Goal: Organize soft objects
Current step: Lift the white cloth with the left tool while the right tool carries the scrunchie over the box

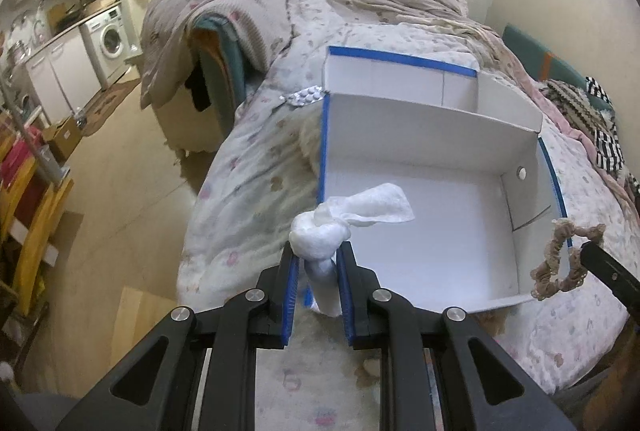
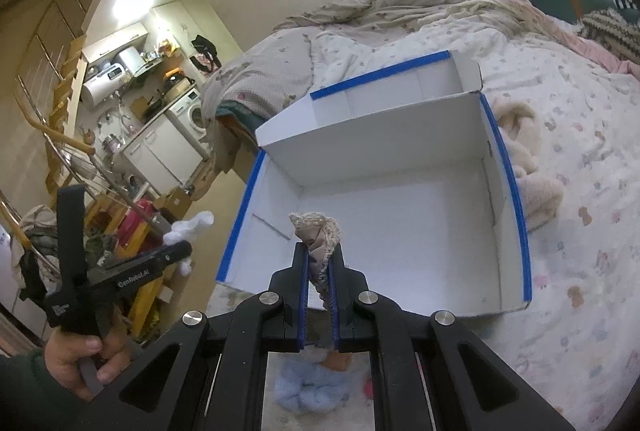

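The left gripper [image 1: 318, 263] clamps a knotted white cloth [image 1: 320, 235], its loose tail reaching over the near-left corner of the white, blue-taped cardboard box [image 1: 532, 119] on the bed. The right gripper [image 2: 319, 263] pinches a beige ruffled scrunchie [image 2: 318, 235] above the box's near edge. Both loads hang just short of the empty large compartment, straight ahead and below.

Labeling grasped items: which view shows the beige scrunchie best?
Left wrist view: the beige scrunchie hangs as a full loop from the right gripper beside the white box. Right wrist view shows only a bunched section of it pinched between the fingers, the rest hidden.
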The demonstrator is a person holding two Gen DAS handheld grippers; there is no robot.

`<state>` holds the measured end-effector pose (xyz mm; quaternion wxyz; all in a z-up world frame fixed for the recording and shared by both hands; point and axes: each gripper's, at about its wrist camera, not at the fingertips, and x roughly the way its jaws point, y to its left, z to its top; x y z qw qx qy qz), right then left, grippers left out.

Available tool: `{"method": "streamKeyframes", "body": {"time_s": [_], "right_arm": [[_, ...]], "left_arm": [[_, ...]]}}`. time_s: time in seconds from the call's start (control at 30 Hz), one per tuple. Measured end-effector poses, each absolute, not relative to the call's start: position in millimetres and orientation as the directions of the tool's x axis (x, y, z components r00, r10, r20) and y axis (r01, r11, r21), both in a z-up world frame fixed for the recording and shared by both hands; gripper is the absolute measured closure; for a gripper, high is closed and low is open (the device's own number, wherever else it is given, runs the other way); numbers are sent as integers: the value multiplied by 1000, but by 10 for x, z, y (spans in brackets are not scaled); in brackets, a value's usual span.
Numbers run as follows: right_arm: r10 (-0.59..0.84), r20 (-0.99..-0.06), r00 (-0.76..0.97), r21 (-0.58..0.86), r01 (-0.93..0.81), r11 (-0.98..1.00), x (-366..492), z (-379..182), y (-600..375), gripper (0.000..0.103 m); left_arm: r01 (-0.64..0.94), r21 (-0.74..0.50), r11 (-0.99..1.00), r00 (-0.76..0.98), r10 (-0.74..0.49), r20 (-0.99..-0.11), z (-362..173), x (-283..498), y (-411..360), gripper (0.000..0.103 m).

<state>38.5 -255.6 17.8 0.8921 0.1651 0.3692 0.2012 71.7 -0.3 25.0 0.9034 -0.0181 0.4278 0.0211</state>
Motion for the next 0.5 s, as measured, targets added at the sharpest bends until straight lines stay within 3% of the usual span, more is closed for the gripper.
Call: {"method": "streamKeyframes", "body": {"time_s": [0.5], "right_arm": [[415,-644,643,398,-182,899,789,46,-2644,93]], "left_arm": [[-18,12,1000,629,21,-777,74,1250,-260,86]]}}
